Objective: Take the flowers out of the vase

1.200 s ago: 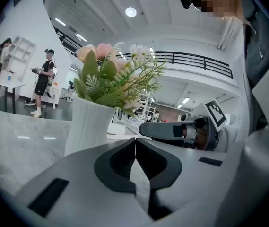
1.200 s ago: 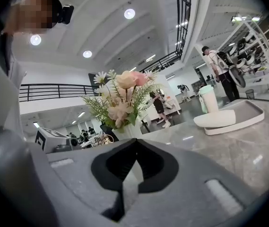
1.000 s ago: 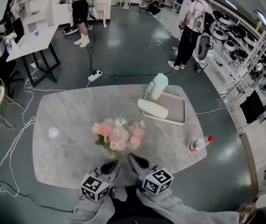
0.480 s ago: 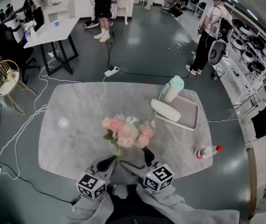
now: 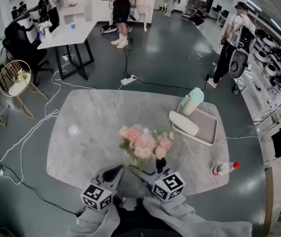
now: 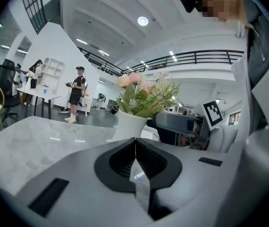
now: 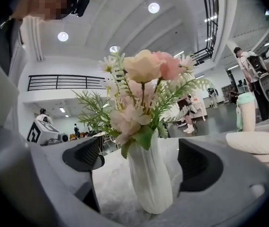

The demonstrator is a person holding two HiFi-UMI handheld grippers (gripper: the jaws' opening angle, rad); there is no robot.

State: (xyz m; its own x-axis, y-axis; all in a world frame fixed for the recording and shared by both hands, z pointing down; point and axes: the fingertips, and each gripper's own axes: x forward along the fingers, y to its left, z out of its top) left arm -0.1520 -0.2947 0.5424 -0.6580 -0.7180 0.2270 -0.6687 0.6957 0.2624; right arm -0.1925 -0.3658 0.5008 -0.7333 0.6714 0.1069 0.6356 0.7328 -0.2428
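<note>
The right gripper (image 7: 141, 160) gapes wide around the white ribbed vase (image 7: 149, 183), pads clear of it. The left gripper (image 6: 135, 160) is closed and empty. The vase stands upright at frame centre, flowers (image 7: 143, 79) pointing up.

A big open lab or workshop hall: grey floor (image 5: 170, 58) crossed by cables (image 5: 30, 132) and a power strip (image 5: 129, 79), racks (image 5: 277, 51) of gear along one wall, people (image 5: 122, 9) standing about with handheld devices, a railed mezzanine (image 6: 195, 56) overhead.
</note>
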